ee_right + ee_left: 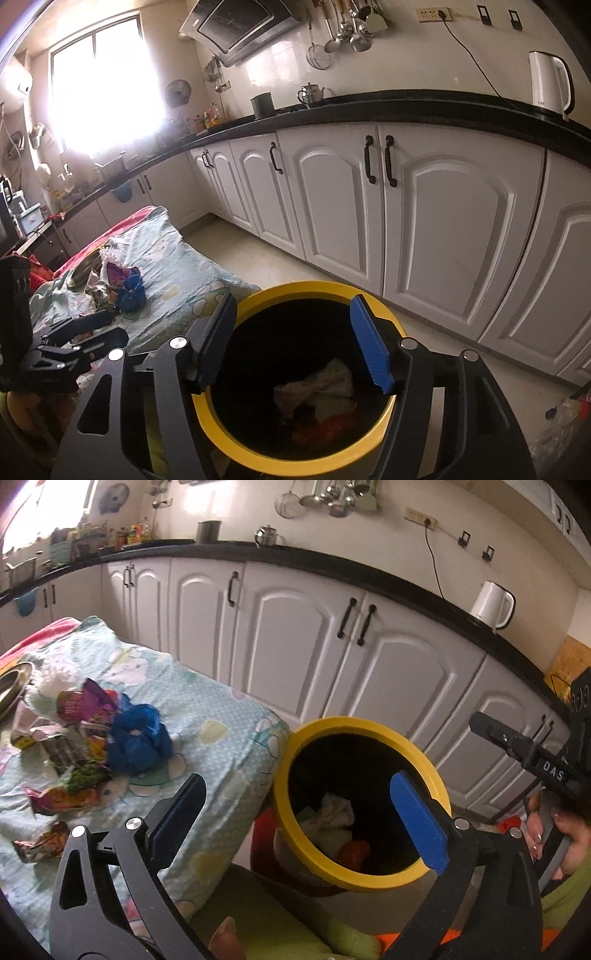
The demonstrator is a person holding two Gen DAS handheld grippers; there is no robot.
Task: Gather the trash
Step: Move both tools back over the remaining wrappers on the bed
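Observation:
A yellow-rimmed black bin (436, 775) stands on the floor beside the cloth-covered table (221, 716). It holds crumpled paper (332, 819) and a red scrap (354, 849). A pile of wrappers (85, 716) and a blue plastic bag (140, 738) lie on the table. My left gripper (299, 819) is open and empty, between the table edge and the bin. My right gripper (295, 343) is open and empty, right over the bin (258, 458), whose paper (317, 387) shows below. The pile also shows in the right wrist view (122, 284).
White cabinets (295, 635) under a black counter (332, 568) run behind the bin. A white kettle (493, 605) stands on the counter. A metal plate (11, 686) sits at the table's left. The other gripper shows at the right edge (535, 753).

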